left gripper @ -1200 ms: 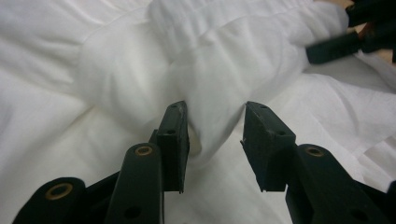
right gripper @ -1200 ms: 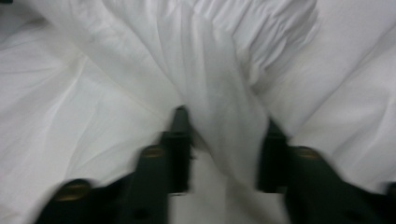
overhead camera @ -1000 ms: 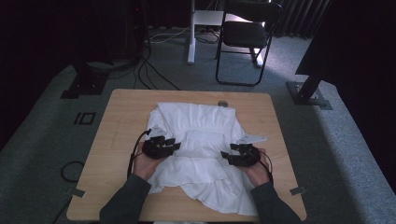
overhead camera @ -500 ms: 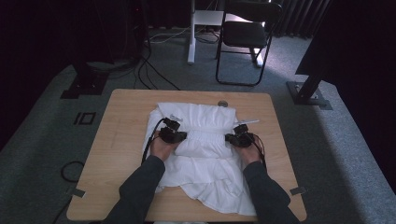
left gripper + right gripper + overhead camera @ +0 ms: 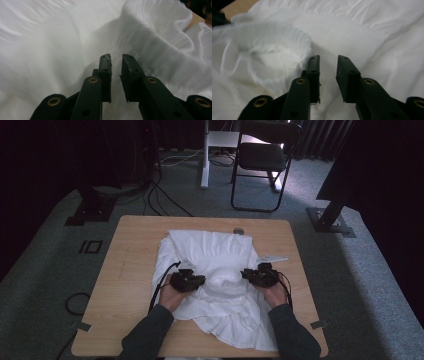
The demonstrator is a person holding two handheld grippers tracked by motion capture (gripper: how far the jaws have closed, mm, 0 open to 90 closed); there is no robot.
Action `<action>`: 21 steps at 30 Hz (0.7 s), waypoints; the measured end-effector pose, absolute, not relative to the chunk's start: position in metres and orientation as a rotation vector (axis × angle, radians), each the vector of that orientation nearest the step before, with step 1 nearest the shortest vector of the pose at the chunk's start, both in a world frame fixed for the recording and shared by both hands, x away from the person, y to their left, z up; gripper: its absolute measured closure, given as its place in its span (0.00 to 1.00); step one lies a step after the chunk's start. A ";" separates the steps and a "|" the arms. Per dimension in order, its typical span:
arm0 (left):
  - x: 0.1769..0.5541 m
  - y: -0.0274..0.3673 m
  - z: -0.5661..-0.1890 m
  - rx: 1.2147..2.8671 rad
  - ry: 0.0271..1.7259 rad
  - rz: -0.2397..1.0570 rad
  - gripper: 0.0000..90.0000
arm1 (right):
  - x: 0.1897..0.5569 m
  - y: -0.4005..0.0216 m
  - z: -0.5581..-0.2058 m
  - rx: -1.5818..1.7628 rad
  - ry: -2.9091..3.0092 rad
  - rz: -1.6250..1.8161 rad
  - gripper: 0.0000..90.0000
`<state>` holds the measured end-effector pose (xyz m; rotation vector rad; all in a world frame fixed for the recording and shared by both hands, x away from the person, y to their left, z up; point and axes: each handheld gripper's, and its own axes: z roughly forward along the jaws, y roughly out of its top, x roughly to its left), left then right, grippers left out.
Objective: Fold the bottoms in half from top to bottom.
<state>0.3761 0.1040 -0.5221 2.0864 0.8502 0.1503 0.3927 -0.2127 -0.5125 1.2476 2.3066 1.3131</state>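
A white garment (image 5: 210, 247) lies rumpled over the middle of the wooden table (image 5: 127, 255). Between my hands it rises in a bunched hump (image 5: 225, 284). My left gripper (image 5: 198, 281) rests low on the cloth at the hump's left. In the left gripper view its jaws (image 5: 116, 58) stand a narrow gap apart, having just been opening, with only cloth (image 5: 50, 37) beyond them. My right gripper (image 5: 250, 275) sits at the hump's right. Its jaws (image 5: 328, 59) have also just been opening, and nothing is pinched between them. A ruffled fold (image 5: 274, 50) lies to their left.
A small round fitting (image 5: 238, 231) sits at the table's far edge. Beyond the table stand a black chair (image 5: 262, 160), a white desk leg (image 5: 205, 165) and floor cables (image 5: 165, 195). A black stand base (image 5: 332, 220) is at the right. Bare wood flanks the garment.
Both hands went away from the person over the cloth, then came back toward the near side. The cloth between them now stands bunched in a hump.
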 end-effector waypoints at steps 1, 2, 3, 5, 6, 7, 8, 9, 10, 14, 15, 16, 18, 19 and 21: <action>0.372 0.104 -0.524 2.094 0.840 0.141 0.87 | 0.391 -0.215 -0.509 1.251 2.284 1.323 0.78; 0.367 0.104 -0.526 2.107 0.823 0.130 0.87 | 0.390 -0.217 -0.504 1.256 2.263 1.331 0.76; 0.363 0.104 -0.528 2.129 0.802 0.123 0.86 | 0.390 -0.218 -0.500 1.252 2.247 1.344 0.76; 0.356 0.105 -0.531 2.161 0.770 0.128 0.85 | 0.389 -0.216 -0.493 1.242 2.247 1.366 0.76; 0.354 0.106 -0.533 2.162 0.762 0.122 0.85 | 0.388 -0.212 -0.491 1.225 2.252 1.363 0.76; 0.351 0.107 -0.534 2.159 0.764 0.107 0.85 | 0.386 -0.208 -0.489 1.207 2.260 1.365 0.76; 0.349 0.108 -0.535 2.162 0.764 0.103 0.85 | 0.384 -0.202 -0.489 1.189 2.276 1.370 0.76; 0.348 0.109 -0.536 2.162 0.761 0.105 0.85 | 0.382 -0.197 -0.490 1.172 2.293 1.366 0.76; 0.346 0.110 -0.537 2.161 0.760 0.099 0.85 | 0.378 -0.191 -0.491 1.161 2.312 1.353 0.77; 0.341 0.114 -0.542 2.153 0.775 0.084 0.84 | 0.353 -0.175 -0.507 1.106 2.399 1.320 0.80; 0.341 0.114 -0.542 2.153 0.775 0.084 0.83 | 0.353 -0.175 -0.507 1.106 2.399 1.320 0.80; 0.340 0.116 -0.543 2.154 0.777 0.078 0.83 | 0.347 -0.173 -0.513 1.091 2.424 1.289 0.80; 0.338 0.119 -0.546 2.154 0.784 0.068 0.83 | 0.340 -0.171 -0.519 1.078 2.443 1.254 0.81; 0.336 0.121 -0.548 2.151 0.786 0.052 0.83 | 0.326 -0.169 -0.540 1.067 2.492 1.165 0.83; 0.333 0.123 -0.551 2.145 0.790 0.028 0.82 | 0.322 -0.170 -0.547 1.086 2.505 1.187 0.83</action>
